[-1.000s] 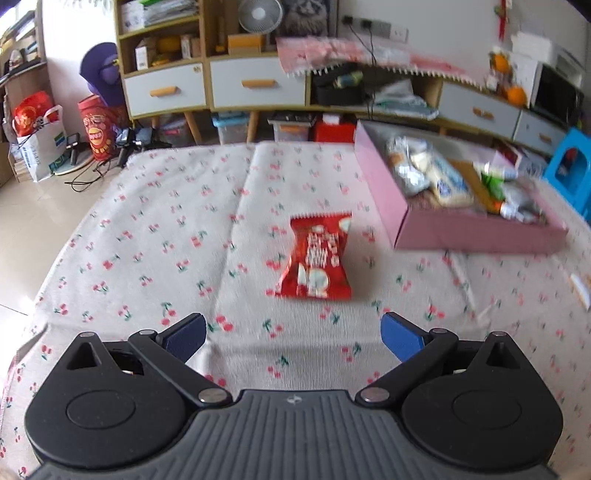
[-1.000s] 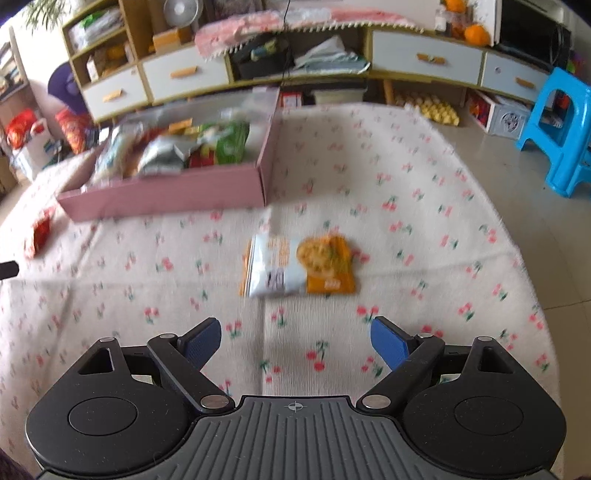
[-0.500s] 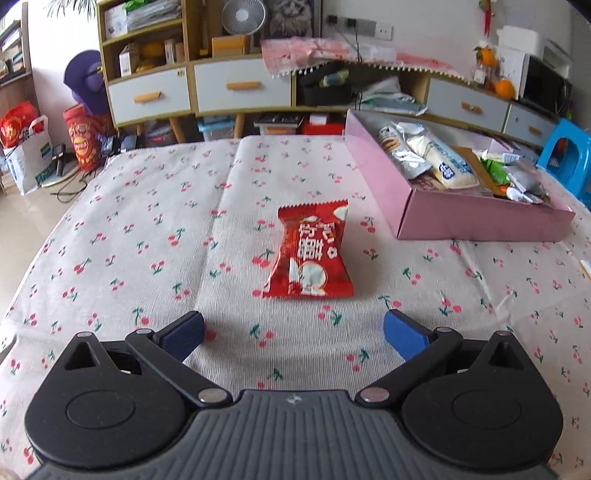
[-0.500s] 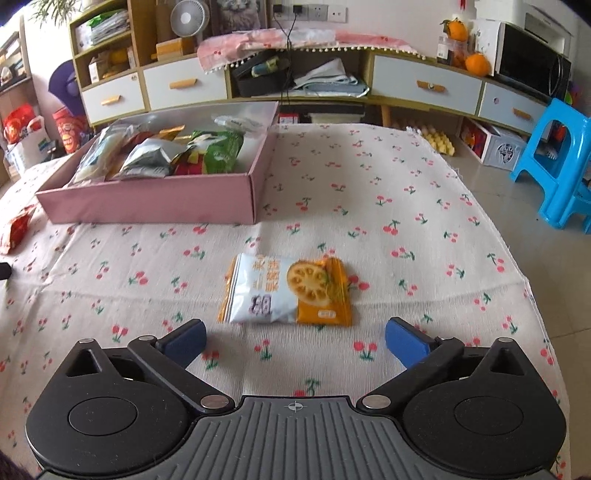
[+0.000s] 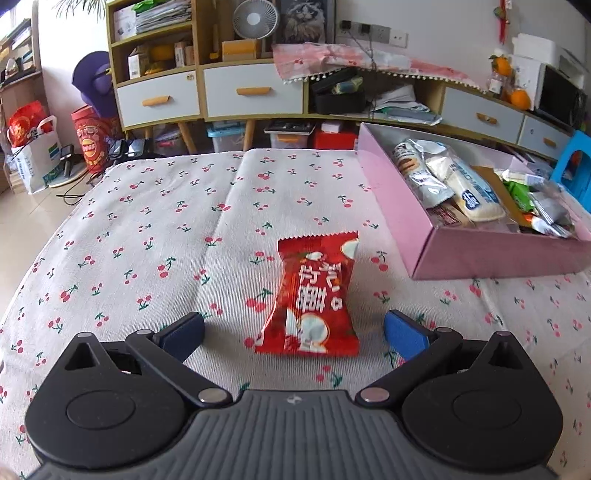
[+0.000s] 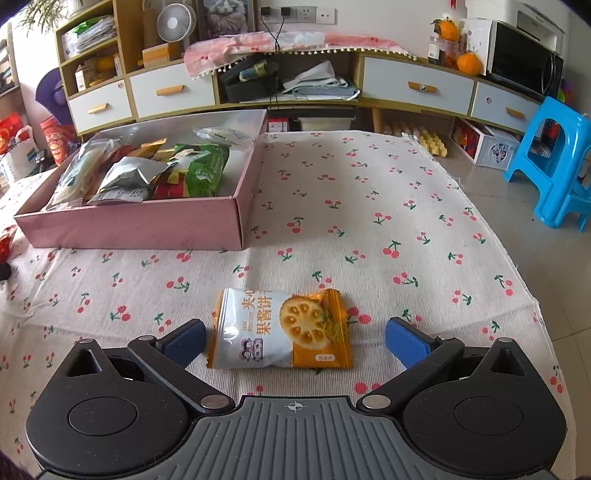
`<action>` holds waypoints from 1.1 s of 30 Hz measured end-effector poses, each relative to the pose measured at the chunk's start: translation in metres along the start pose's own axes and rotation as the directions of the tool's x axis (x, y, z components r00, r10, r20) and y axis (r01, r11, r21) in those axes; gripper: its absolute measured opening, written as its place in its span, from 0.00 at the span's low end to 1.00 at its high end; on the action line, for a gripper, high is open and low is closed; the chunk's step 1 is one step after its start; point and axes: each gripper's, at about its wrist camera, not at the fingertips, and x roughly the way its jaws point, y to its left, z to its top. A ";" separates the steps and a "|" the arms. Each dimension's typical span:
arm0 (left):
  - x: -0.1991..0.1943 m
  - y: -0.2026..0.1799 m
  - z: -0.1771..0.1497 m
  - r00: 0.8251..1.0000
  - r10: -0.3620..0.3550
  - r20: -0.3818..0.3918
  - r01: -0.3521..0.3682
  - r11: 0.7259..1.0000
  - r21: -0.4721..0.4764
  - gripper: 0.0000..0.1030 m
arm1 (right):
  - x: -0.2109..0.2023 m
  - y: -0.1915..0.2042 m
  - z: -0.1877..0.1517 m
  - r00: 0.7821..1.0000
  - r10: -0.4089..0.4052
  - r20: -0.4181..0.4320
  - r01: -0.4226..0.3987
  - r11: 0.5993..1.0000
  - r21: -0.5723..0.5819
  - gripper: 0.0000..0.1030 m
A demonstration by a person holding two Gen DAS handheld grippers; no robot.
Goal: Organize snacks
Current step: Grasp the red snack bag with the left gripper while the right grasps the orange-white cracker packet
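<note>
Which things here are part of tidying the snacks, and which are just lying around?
Part of the job:
- red snack packet
- orange biscuit packet
- pink box of snacks
- left gripper, open
- right gripper, open

Just lying around:
- blue stool
- desk fan
- microwave

red packet (image 5: 309, 295); pink box (image 6: 140, 225); cherry-print cloth (image 6: 369, 206); orange-white packet (image 6: 280, 330).

cherry-print cloth (image 5: 147, 229) | blue stool (image 6: 554, 162) | fan (image 5: 255, 18) | microwave (image 6: 524, 55)
</note>
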 end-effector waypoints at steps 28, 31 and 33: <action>-0.002 -0.002 0.018 0.997 0.008 -0.070 -0.012 0.999 -0.052 0.37 | 0.001 0.000 0.016 0.998 -0.017 -0.064 0.018 1.000 0.017 0.82; -0.002 -0.002 0.019 0.997 0.010 -0.082 -0.015 0.998 -0.061 0.37 | -0.002 0.000 0.019 0.998 -0.009 -0.064 0.010 1.000 0.015 0.71; -0.002 -0.002 0.019 0.996 0.007 -0.091 -0.013 0.997 -0.072 0.37 | -0.002 0.000 0.020 0.997 -0.003 -0.074 0.004 1.000 0.017 0.69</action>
